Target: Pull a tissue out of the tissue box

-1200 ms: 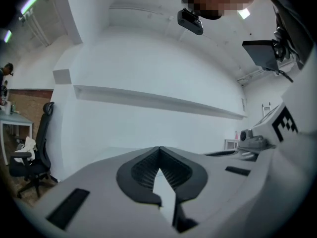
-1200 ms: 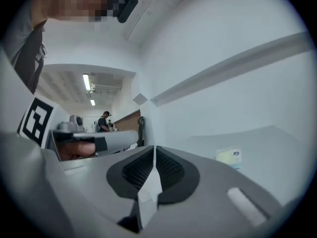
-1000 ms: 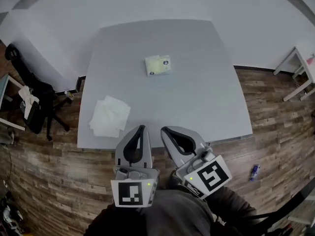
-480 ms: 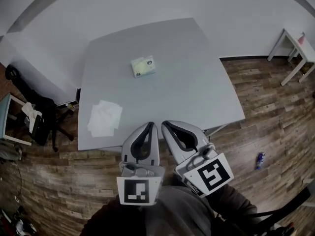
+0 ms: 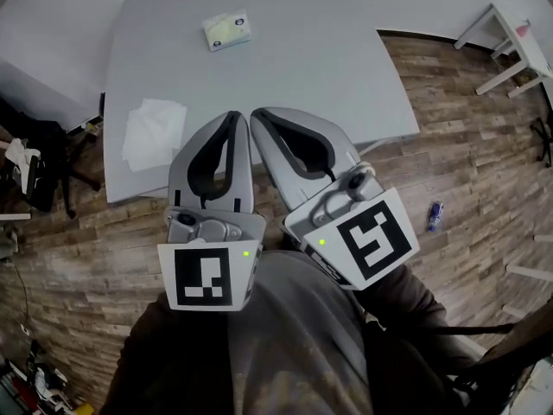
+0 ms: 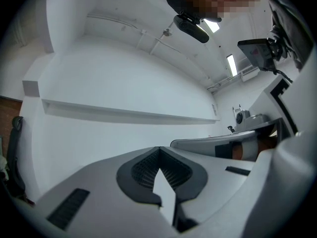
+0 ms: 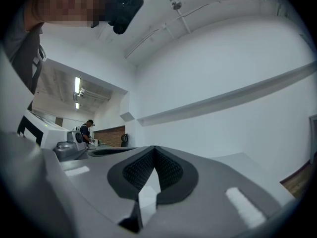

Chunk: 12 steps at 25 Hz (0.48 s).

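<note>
The small tissue box (image 5: 226, 31) stands at the far side of the grey table (image 5: 328, 67), well ahead of both grippers. My left gripper (image 5: 235, 115) and right gripper (image 5: 257, 113) are held side by side near the table's front edge, close to my body. Both point level and away from me. Each one is shut with its dark pads together and nothing between them, as the left gripper view (image 6: 158, 148) and the right gripper view (image 7: 154, 148) also show. In those two views only white walls lie ahead; the box is not visible there.
A loose pile of white tissues (image 5: 154, 132) lies on the table's left front part. A black chair (image 5: 34, 158) stands left of the table and a small white table (image 5: 510, 37) at the far right. A blue object (image 5: 435, 216) lies on the wooden floor.
Both grippers have risen toward the head camera and look larger, still side by side and shut. The table and tissue box have slid up and left in the view.
</note>
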{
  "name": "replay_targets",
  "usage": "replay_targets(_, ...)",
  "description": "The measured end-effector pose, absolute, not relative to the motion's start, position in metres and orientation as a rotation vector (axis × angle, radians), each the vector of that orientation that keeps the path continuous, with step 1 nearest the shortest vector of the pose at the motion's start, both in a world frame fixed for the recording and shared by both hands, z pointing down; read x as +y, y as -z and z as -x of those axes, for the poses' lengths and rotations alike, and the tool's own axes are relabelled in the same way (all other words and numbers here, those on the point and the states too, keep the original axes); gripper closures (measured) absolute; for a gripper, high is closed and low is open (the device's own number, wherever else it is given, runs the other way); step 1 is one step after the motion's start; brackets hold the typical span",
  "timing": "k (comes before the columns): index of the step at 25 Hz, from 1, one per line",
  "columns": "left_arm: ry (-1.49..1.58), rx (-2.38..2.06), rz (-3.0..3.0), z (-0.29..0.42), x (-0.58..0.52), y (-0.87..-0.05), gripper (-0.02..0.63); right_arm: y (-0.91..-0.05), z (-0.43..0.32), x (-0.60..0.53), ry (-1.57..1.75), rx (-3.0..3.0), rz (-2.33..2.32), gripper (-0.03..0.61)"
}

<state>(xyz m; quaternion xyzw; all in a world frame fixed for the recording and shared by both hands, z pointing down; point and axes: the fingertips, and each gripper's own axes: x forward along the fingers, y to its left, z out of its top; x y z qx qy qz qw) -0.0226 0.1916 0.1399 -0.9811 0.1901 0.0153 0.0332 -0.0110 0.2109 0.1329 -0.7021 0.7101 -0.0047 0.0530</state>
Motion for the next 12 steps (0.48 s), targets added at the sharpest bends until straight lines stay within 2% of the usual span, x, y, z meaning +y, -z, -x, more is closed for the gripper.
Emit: replay_targets(12, -0.074, 0.576, 3.038, 0.033, 0.178, -0.139, 0.612, -0.131, 0.019, 0.198, -0.005, 2.153, 2.181, 0.578)
